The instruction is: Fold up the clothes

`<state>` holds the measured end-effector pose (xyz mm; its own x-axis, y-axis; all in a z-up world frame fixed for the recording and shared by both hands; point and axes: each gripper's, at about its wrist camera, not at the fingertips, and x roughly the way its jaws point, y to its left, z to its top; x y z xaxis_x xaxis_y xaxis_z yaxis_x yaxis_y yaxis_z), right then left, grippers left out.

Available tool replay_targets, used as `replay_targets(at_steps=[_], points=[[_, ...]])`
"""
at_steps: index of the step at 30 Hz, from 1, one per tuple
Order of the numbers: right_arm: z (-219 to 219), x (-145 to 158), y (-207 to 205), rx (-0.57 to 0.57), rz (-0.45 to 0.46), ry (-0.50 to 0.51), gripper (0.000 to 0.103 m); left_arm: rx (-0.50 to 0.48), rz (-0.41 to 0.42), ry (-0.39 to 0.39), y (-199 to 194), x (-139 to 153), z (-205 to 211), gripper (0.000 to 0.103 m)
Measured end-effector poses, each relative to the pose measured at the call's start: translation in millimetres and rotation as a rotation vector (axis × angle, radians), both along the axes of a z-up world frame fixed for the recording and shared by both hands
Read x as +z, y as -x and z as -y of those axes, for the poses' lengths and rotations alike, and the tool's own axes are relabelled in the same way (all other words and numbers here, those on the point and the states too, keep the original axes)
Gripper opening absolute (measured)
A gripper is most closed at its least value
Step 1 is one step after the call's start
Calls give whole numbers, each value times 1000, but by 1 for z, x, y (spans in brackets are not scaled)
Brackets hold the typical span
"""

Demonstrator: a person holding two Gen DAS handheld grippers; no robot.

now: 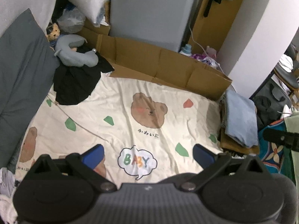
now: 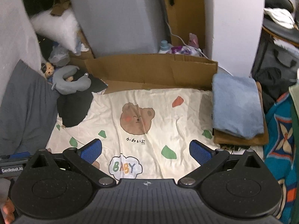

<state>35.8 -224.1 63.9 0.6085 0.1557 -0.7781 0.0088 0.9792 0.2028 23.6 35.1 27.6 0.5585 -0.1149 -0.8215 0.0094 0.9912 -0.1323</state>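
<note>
Now hovering over the bed sheet [image 2: 168,112], both left tool [image 1: 148,155] and right tool [image 2: 145,150] spread wide, gripping nothing. Black garment [image 1: 74,82] heaped at the far left corner under a grey neck pillow [image 1: 74,54]; folded blue cloth [image 2: 235,104] stacked at right. Likely soft, light, floppy: best pinched at an outer hem or shoulder edge.

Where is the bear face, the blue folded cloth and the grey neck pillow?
bear face [image 2: 137,120], right wrist view, on the middle of its face.
blue folded cloth [image 2: 236,102], right wrist view, on its flat top.
grey neck pillow [image 1: 78,55], left wrist view, on its curved body.
</note>
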Motion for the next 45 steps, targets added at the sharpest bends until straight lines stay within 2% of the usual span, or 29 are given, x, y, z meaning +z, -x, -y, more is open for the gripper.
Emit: replay_targets(at_steps=[7,18,32,37,45], points=[[-3,-13,2,39,4,38,103,-11,46,-45,10,-3,16,102],[0,-14,16,49,67,47,102,-40,23,-70,20,-11,23,102],[11,-24,14,45,-33,-31,102,-21,-25,-43,17,-19,19,102],[0,-24,15,67,-36,22,102,-24,-29,-52,17,-19,20,102],[-2,-24,12,85,-52,22,102,-15,-41,-74,17,-18,22,102]])
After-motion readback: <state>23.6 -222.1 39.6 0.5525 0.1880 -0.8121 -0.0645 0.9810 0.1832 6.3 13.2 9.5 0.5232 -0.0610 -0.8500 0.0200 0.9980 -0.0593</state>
